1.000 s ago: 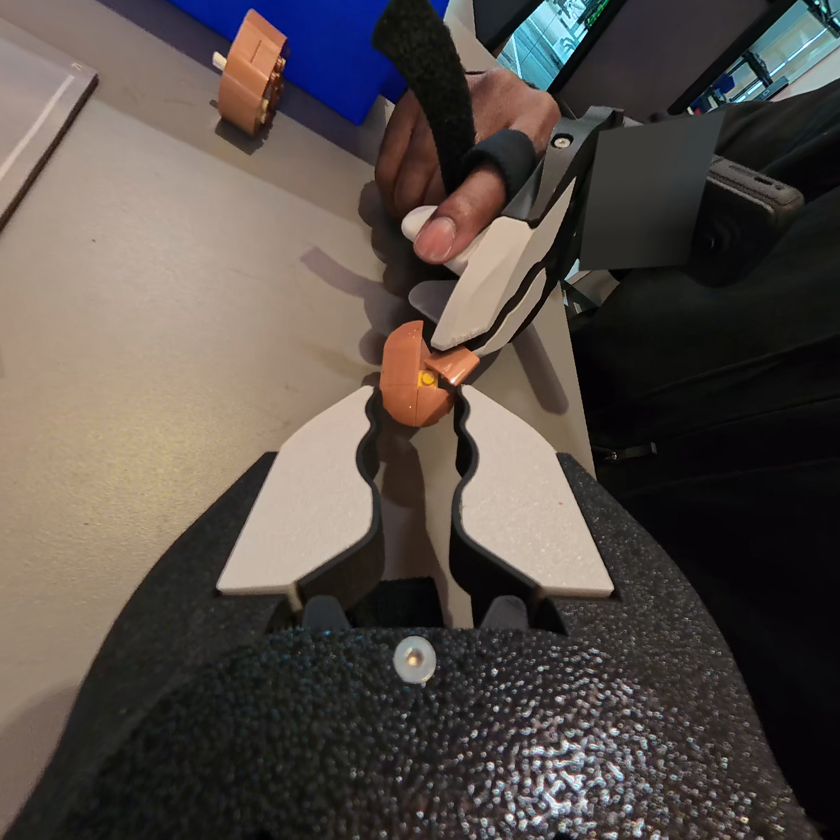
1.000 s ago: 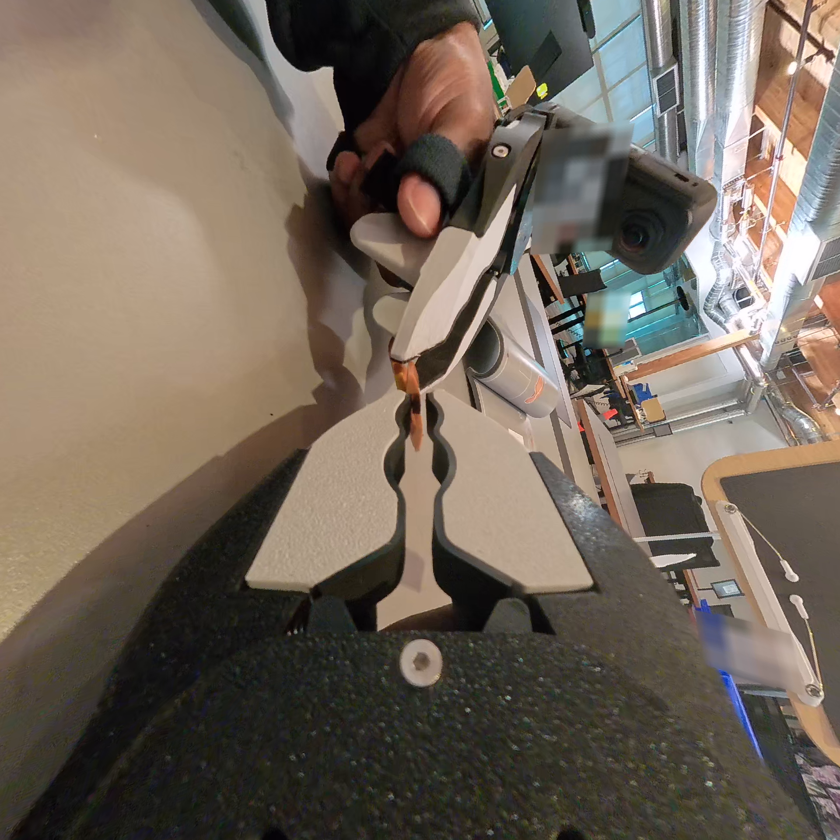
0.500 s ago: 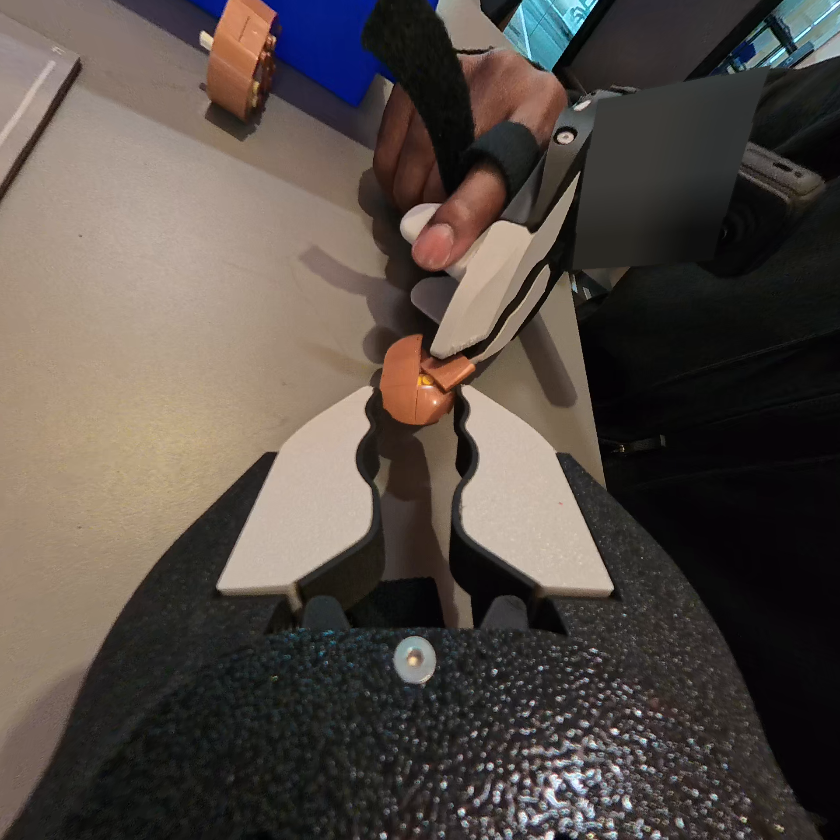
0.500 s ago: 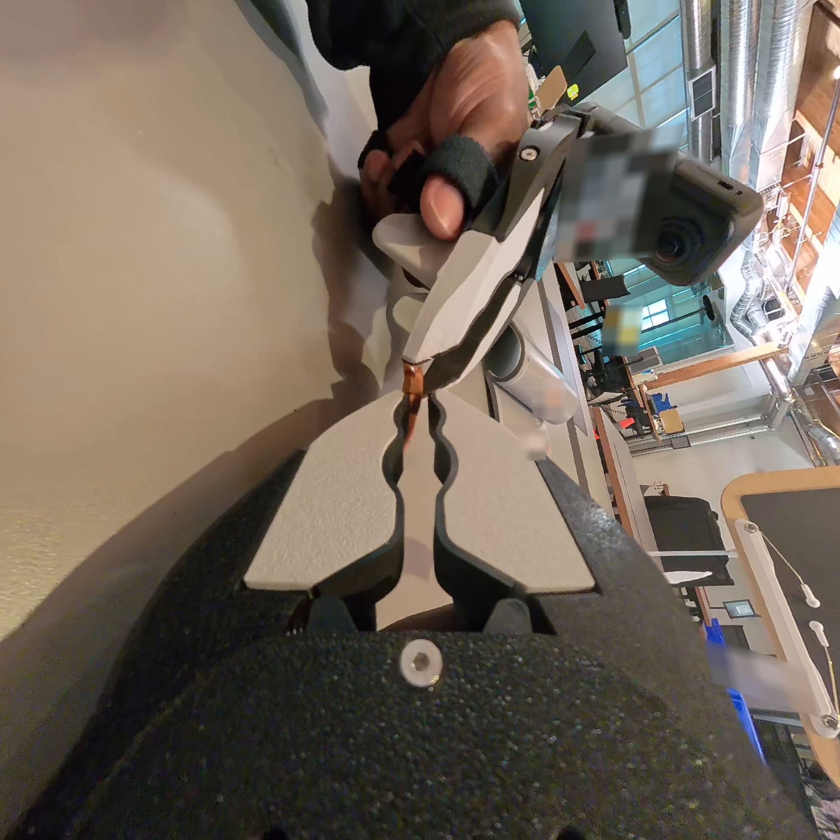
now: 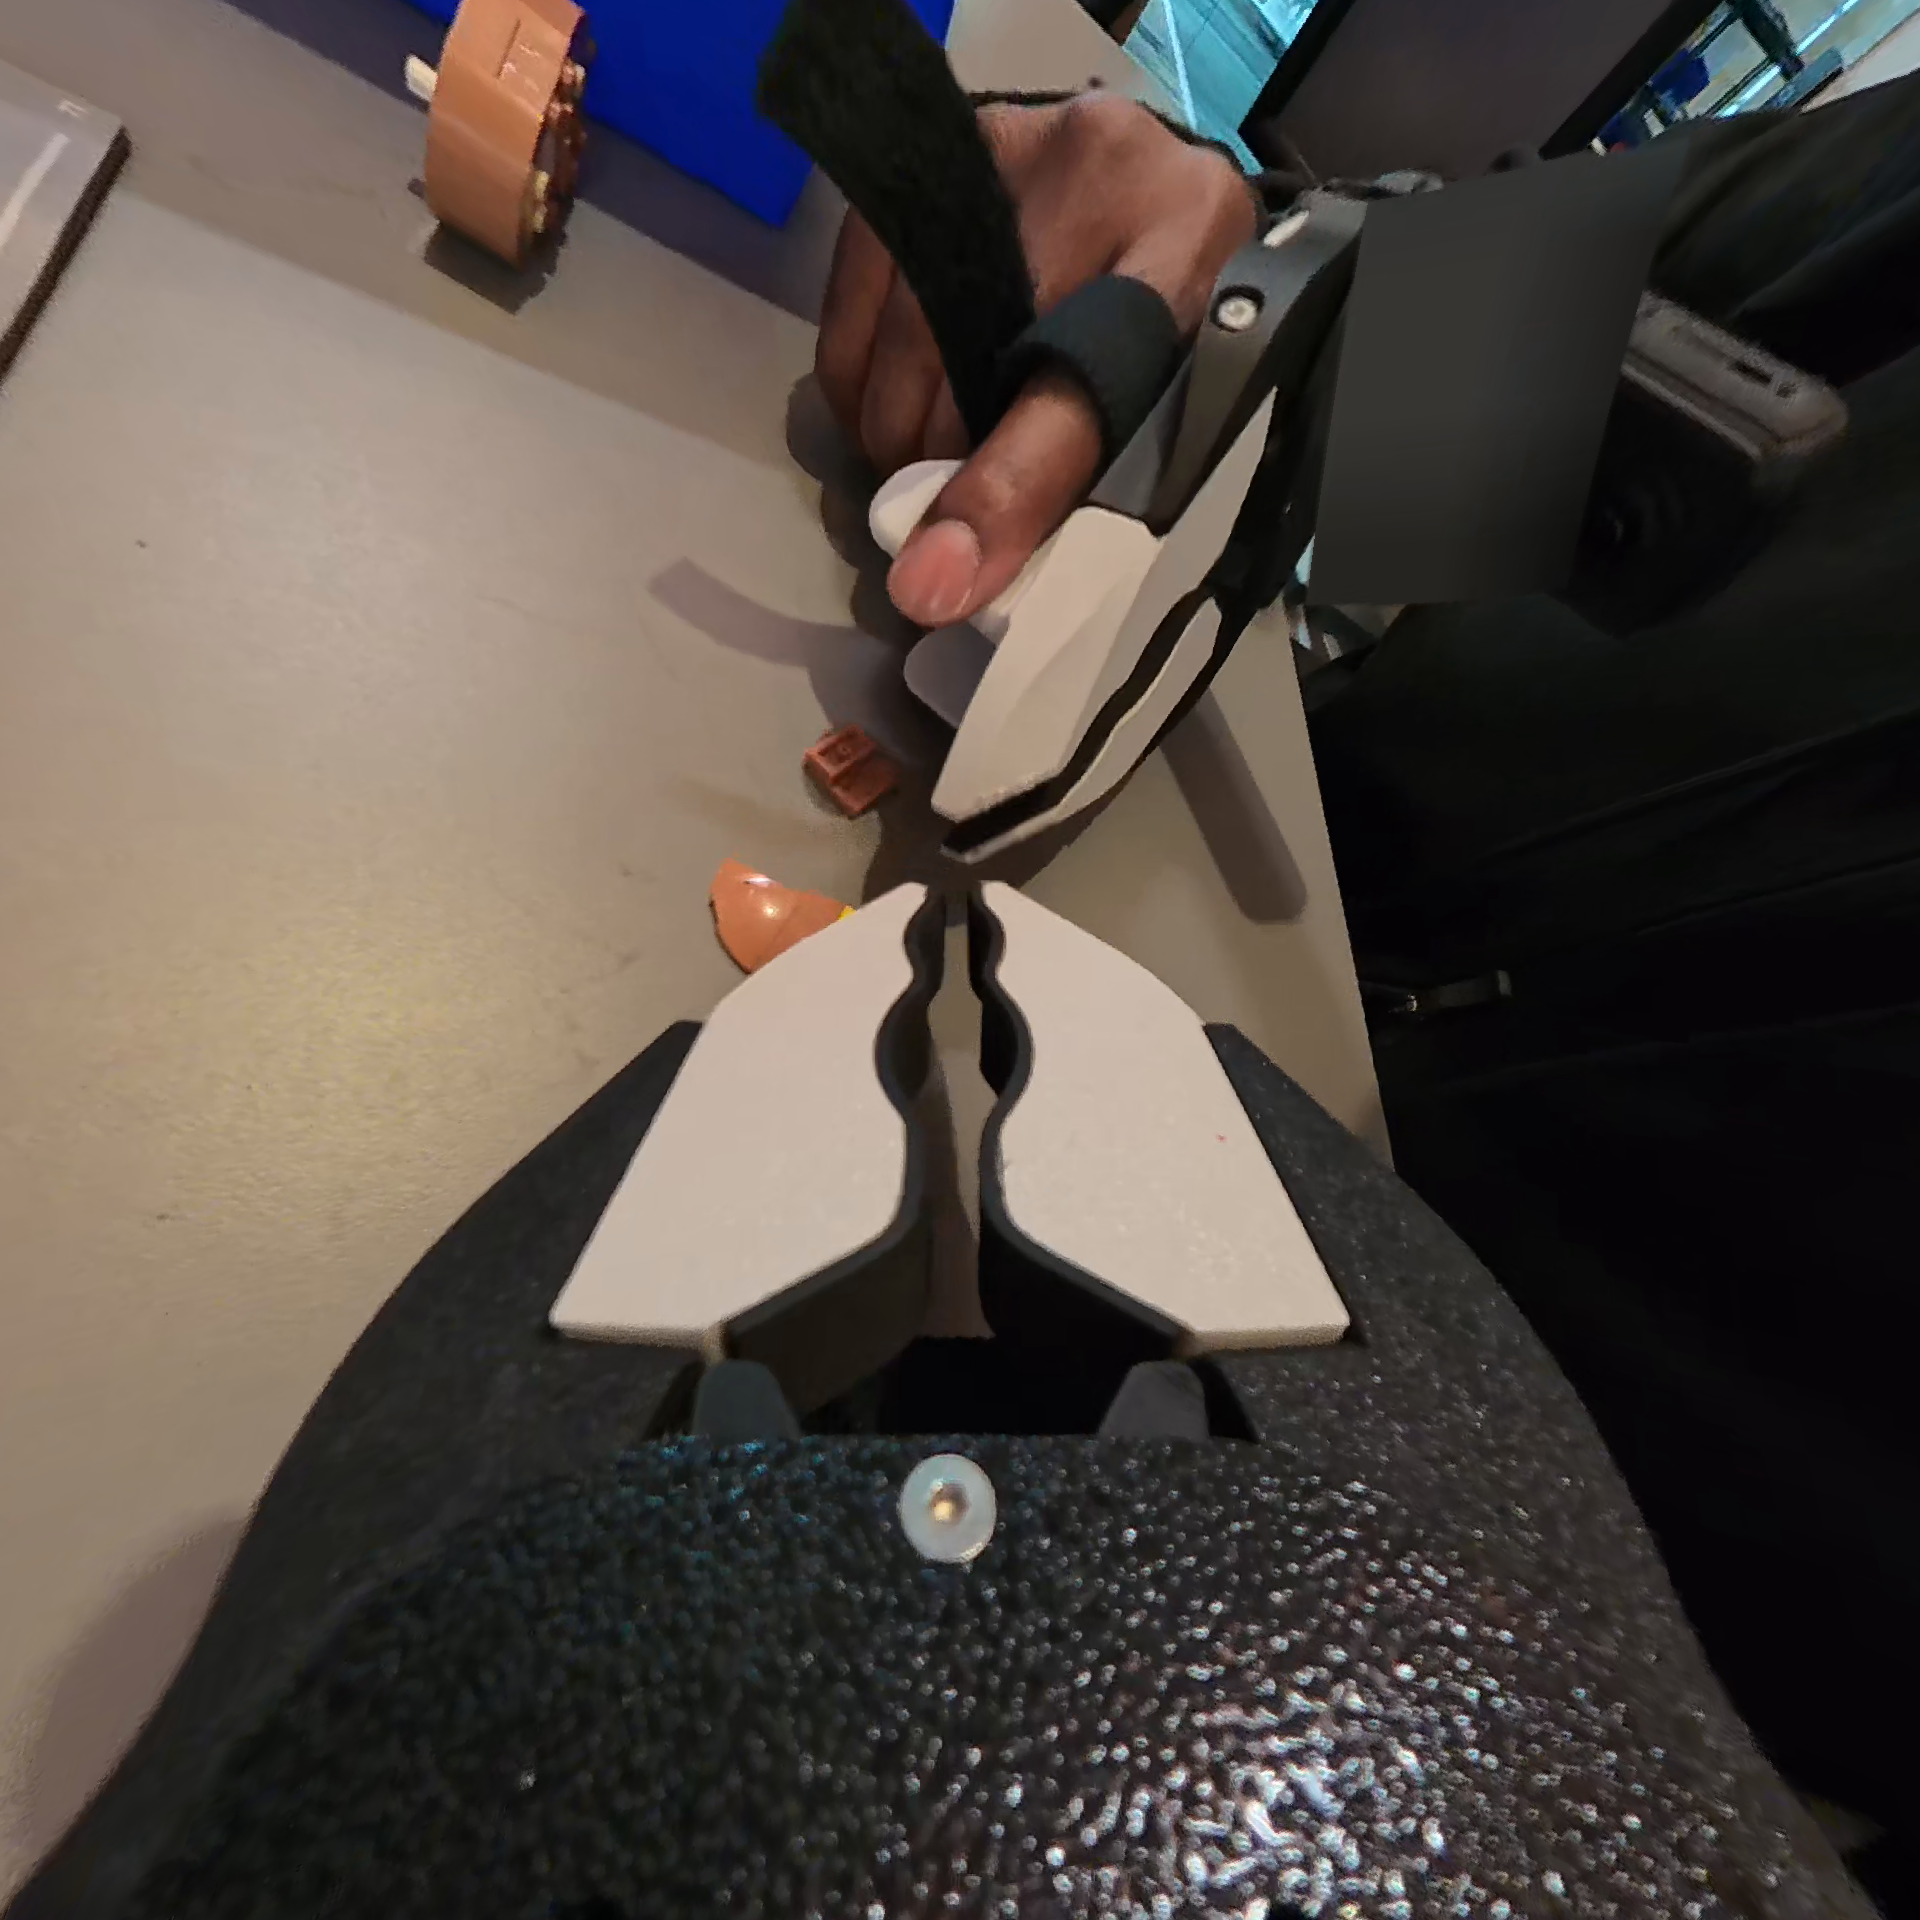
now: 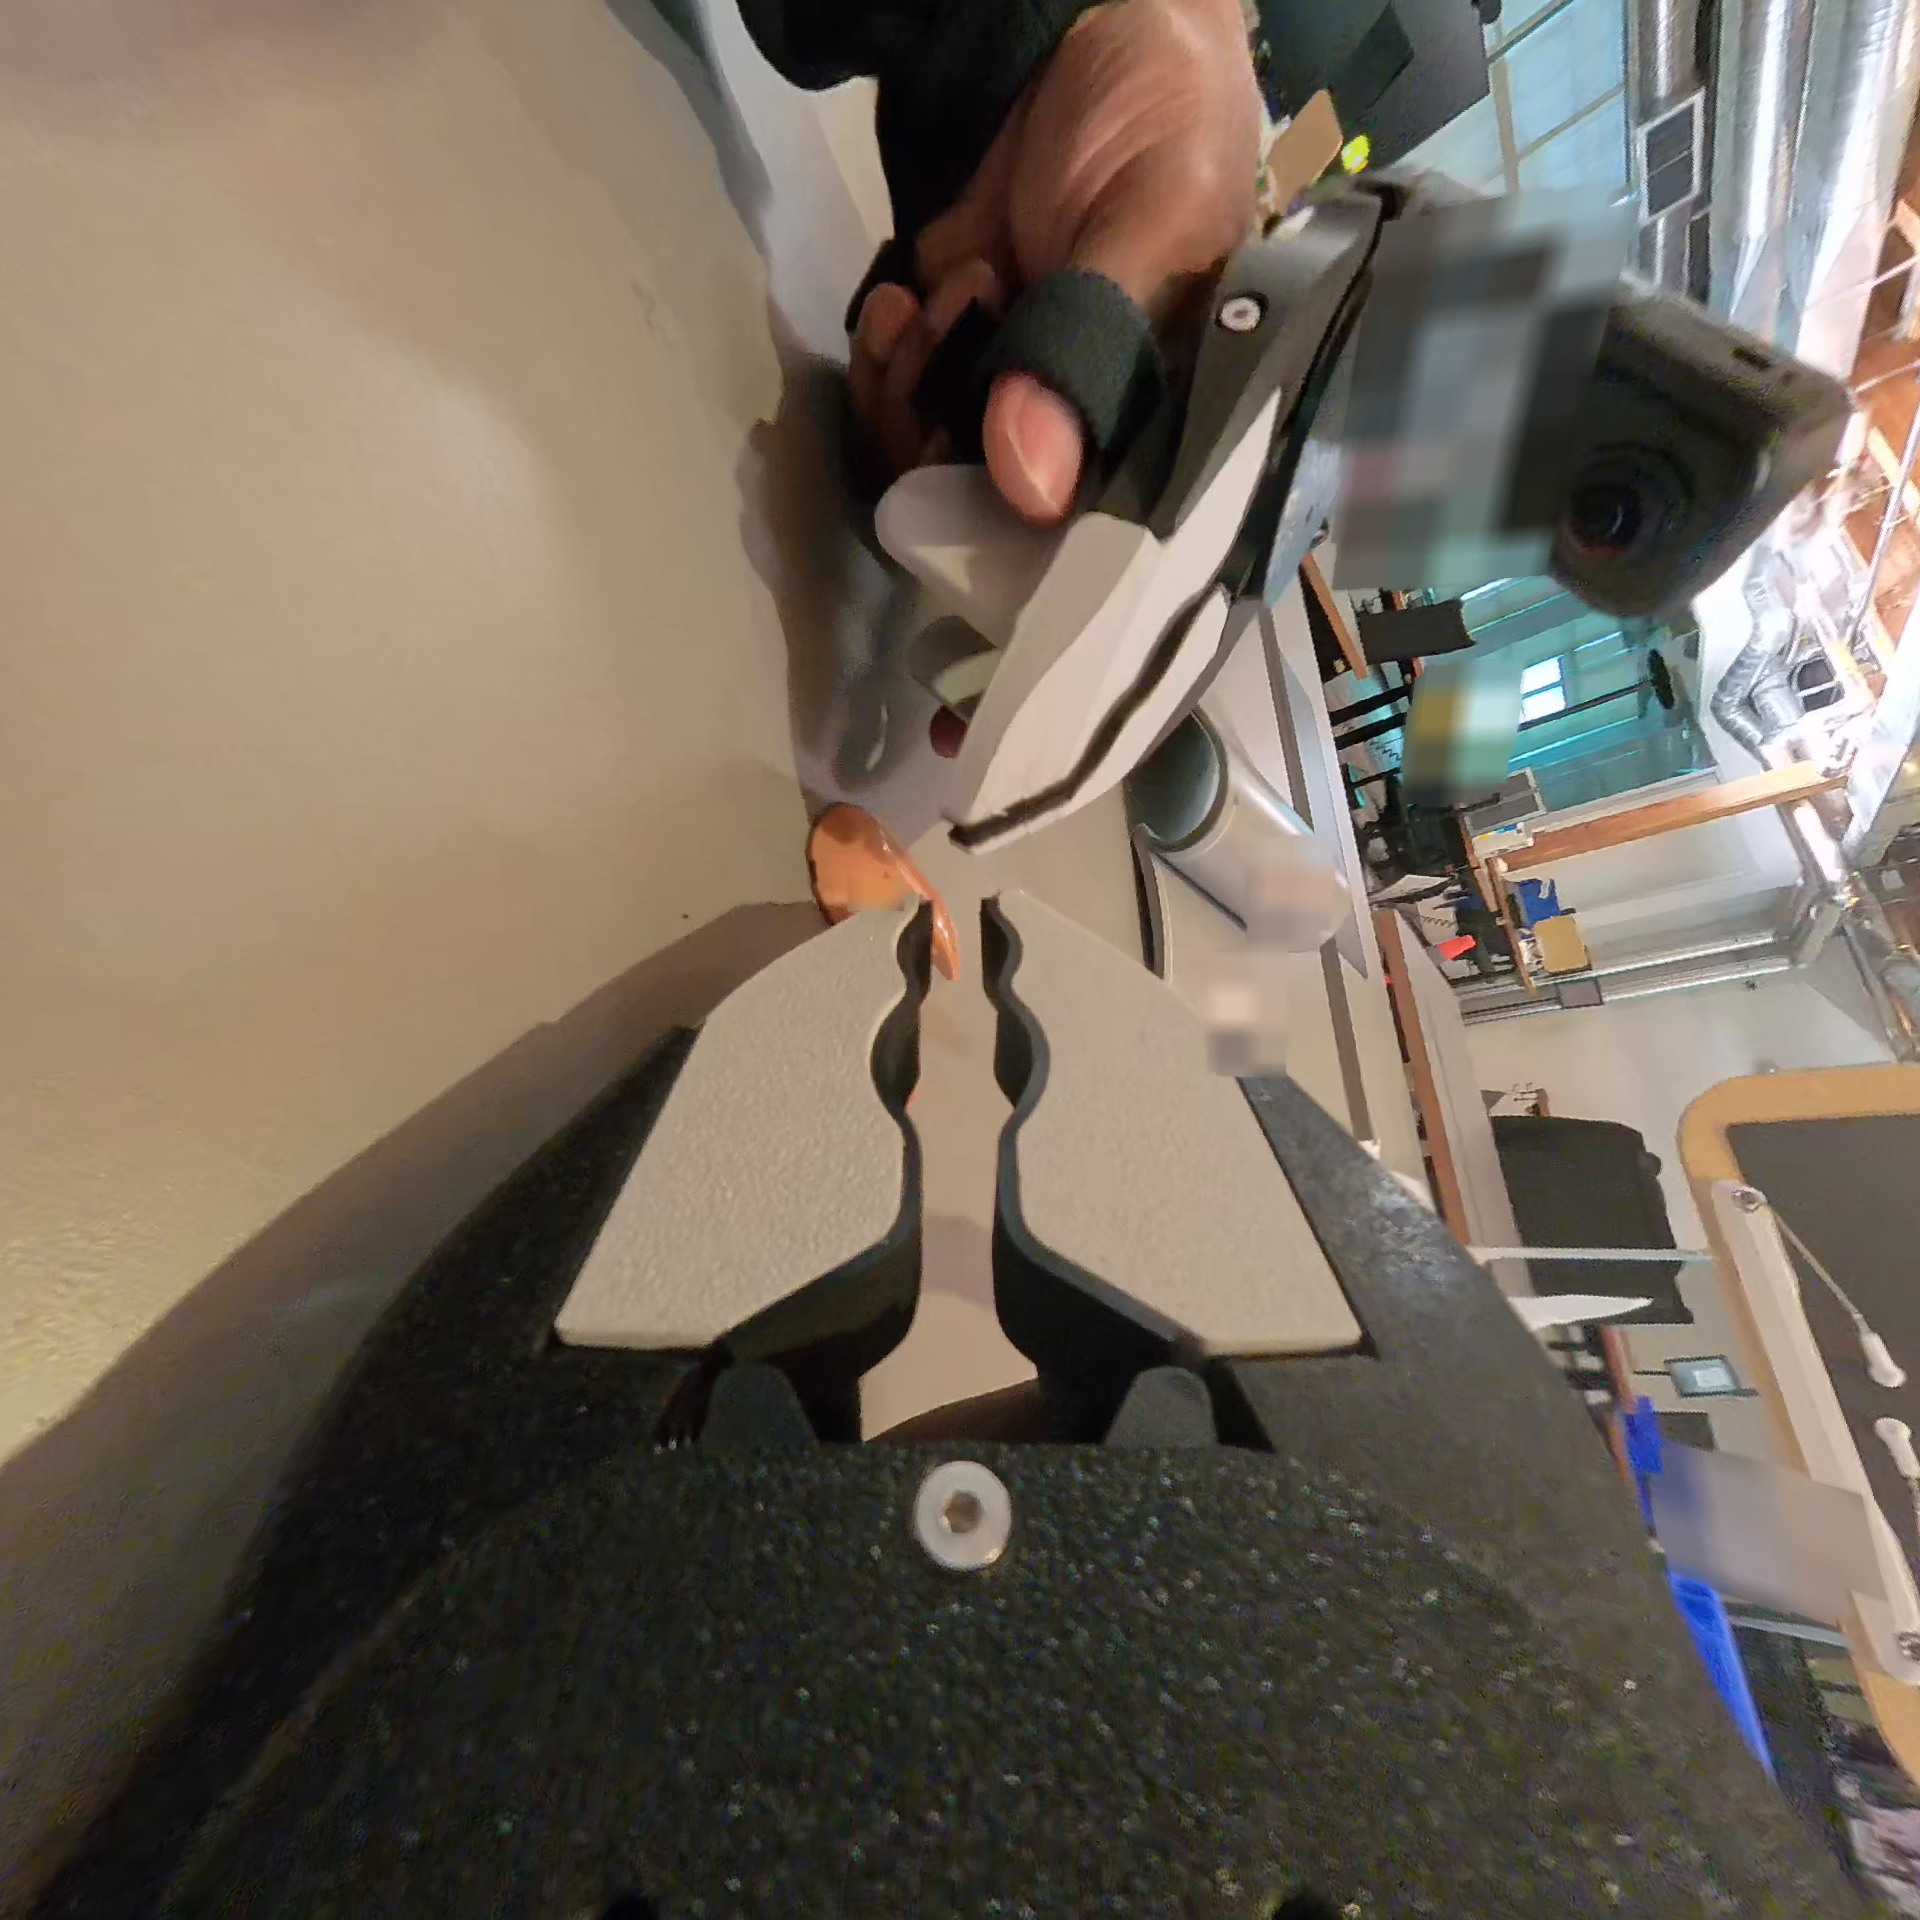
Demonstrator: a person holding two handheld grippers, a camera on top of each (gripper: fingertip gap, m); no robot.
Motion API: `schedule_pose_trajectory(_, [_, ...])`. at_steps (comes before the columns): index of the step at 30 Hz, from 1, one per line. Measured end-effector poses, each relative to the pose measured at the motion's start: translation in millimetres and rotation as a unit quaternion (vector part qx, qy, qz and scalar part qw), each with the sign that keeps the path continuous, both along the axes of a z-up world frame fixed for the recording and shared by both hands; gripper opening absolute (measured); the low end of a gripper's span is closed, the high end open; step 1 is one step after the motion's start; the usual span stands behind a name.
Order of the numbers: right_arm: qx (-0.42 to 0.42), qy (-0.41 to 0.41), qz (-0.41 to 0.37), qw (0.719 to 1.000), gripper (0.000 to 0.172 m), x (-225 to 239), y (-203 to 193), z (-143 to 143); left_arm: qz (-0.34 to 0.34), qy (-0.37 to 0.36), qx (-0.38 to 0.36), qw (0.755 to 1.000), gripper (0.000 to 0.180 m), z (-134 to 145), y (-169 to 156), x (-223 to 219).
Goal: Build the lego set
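Left tongs (image 5: pixel 948 902) nearly closed, empty, tip to tip with right tongs (image 5: pixel 971 836), also narrow and bare, rounded orange brick piece (image 5: pixel 764 914) on table (image 5: pixel 312 727) just left, small brown brick (image 5: pixel 850 767) beyond.

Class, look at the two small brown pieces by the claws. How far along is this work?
Done: the rounded orange-brown piece and the small dark brown piece lie apart on the grey table.
In hand: nothing. The left claw is closed and bare, and the right claw grips nothing.
Left: both pieces are loose, and the larger brown build sits far off, untouched.
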State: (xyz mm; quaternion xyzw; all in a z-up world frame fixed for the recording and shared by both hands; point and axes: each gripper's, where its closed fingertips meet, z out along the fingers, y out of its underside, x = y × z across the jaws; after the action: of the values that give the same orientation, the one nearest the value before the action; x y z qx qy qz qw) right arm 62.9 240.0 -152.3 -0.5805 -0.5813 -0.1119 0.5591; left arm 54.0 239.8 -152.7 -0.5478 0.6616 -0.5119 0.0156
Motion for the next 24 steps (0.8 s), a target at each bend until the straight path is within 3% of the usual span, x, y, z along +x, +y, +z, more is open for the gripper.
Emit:
schedule_pose_trajectory(11, [-0.151, 0.080, -0.043, 0.984, 0.016, 16.4, 12.3, -1.7, 0.004, 0.021, 0.133, 0.991, 0.029, -16.9, 19.2, -10.2])
schedule_pose_trajectory(15, [-0.195, 0.059, -0.062, 0.977, 0.020, 14.3, 21.2, -13.1, -0.010, 0.022, 0.175, 0.984, 0.033, -23.4, 18.8, -13.4])
schedule_pose_trajectory(24, [-0.205, 0.005, -0.050, 0.978, 0.027, -10.1, 21.2, -17.6, -0.030, 0.005, 0.178, 0.983, 0.034, -22.5, 14.2, -17.5])
